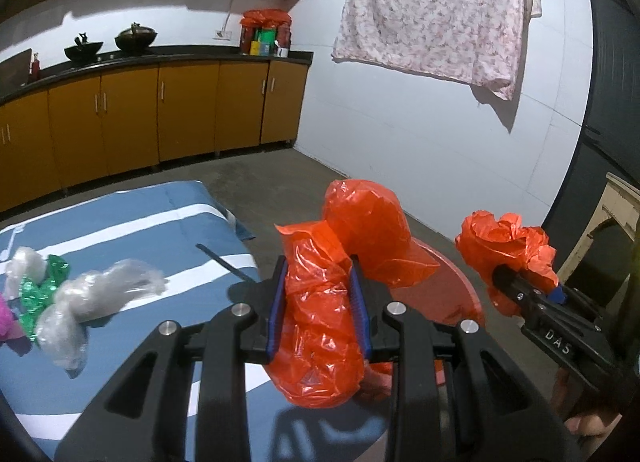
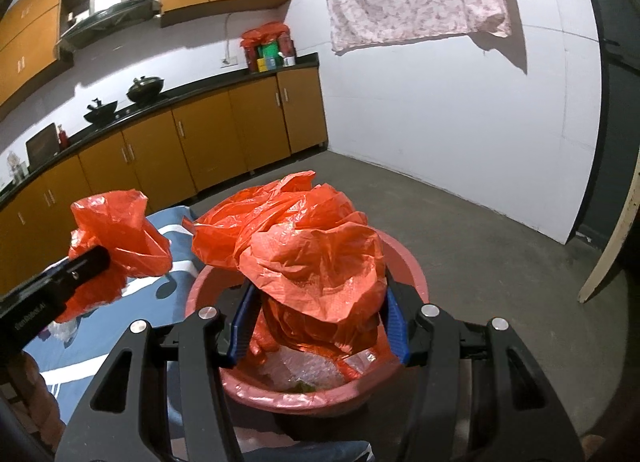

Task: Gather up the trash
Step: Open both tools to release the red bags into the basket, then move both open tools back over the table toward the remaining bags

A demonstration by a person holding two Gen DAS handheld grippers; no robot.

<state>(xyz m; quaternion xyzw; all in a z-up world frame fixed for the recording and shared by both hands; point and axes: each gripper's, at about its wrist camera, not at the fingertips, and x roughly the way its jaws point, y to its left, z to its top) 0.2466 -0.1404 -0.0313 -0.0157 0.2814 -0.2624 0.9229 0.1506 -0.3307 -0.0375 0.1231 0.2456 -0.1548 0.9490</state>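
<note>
Big blue striped table cover (image 1: 120,230) on the left, and beside it the pink bin (image 2: 404,262) with its orange liner bag (image 2: 312,246) bunched up over the rim. Left gripper (image 1: 320,302) is clamped narrow on one gathered orange bag handle (image 1: 316,318); right gripper (image 2: 316,326) sits wider, pinched on the other bunch. That film looks featherlight, limp and slick, so it'll likely slide unless gripped on a thick wad. Smaller stuff: clear plastic wrap (image 1: 100,290) and green foil scrap (image 1: 36,290) are lying loose on the cover, uncollected
</note>
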